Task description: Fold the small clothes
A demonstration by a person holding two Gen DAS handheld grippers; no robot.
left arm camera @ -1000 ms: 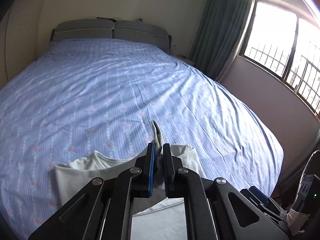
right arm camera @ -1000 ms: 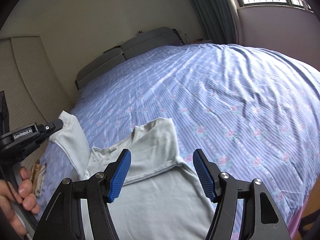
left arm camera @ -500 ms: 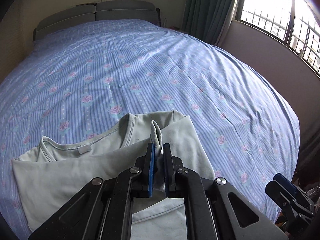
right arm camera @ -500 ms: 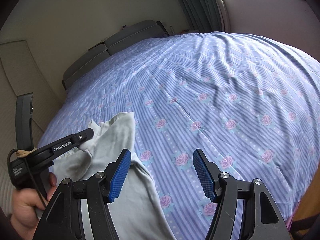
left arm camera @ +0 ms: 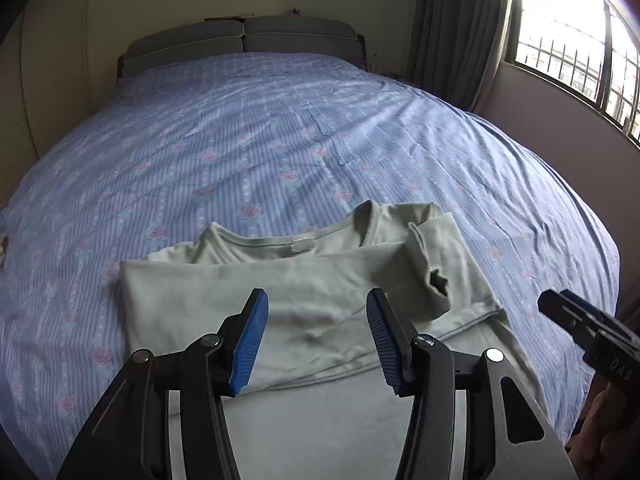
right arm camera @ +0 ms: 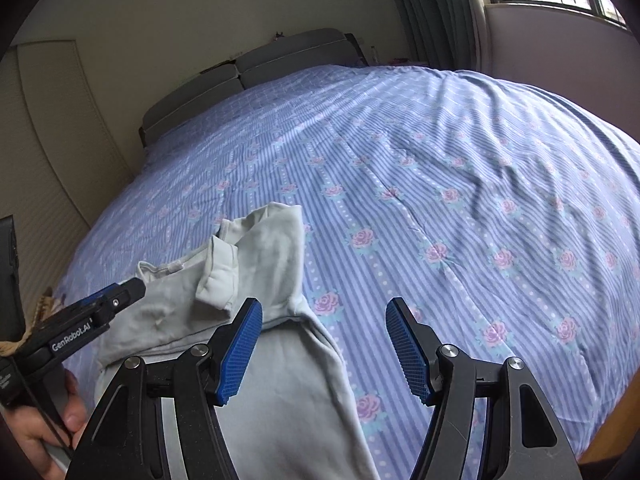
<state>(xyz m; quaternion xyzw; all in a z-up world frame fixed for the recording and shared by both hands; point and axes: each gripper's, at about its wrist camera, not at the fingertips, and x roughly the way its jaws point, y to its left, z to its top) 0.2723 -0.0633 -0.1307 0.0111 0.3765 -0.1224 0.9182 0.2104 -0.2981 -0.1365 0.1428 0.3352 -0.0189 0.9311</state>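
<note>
A small pale green long-sleeved shirt lies on the bed, neckline away from me. Its left side is folded over the body, and the sleeve cuff rests on the right side. My left gripper is open and empty, just above the shirt's middle. My right gripper is open and empty, over the shirt's right edge and the sheet. The shirt also shows in the right wrist view. The left gripper's tip shows there, and the right gripper's tip shows in the left wrist view.
The bed has a blue striped sheet with roses and a grey headboard. A window and green curtain are at the right. A beige wardrobe stands at the left.
My left gripper has let go of the sleeve and opened; the sleeve now lies across the shirt. The right gripper has stayed open and shifted slightly right.
</note>
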